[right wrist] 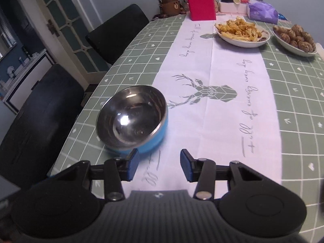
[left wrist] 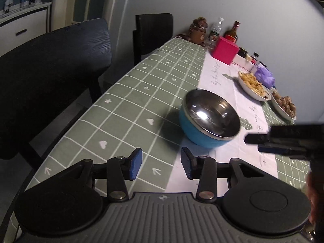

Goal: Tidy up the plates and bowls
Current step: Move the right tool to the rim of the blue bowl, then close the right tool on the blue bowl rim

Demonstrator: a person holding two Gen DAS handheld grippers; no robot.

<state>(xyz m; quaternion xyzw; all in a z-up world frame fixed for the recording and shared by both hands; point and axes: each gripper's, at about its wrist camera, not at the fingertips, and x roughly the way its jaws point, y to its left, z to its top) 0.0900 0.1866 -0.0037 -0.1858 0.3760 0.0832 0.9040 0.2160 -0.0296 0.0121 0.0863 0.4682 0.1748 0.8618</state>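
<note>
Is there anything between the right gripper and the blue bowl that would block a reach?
Nothing visible does. The blue bowl sits empty just ahead and to the left of the right gripper, whose jaws are open with only bare tablecloth between them. The two food plates stand far back, clear of the path.

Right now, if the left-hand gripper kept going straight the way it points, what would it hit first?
Probably the tablecloth just short of the blue bowl. The left gripper, open and empty, angles downward; the bowl sits slightly right of its line, though depth is hard to judge.
</note>
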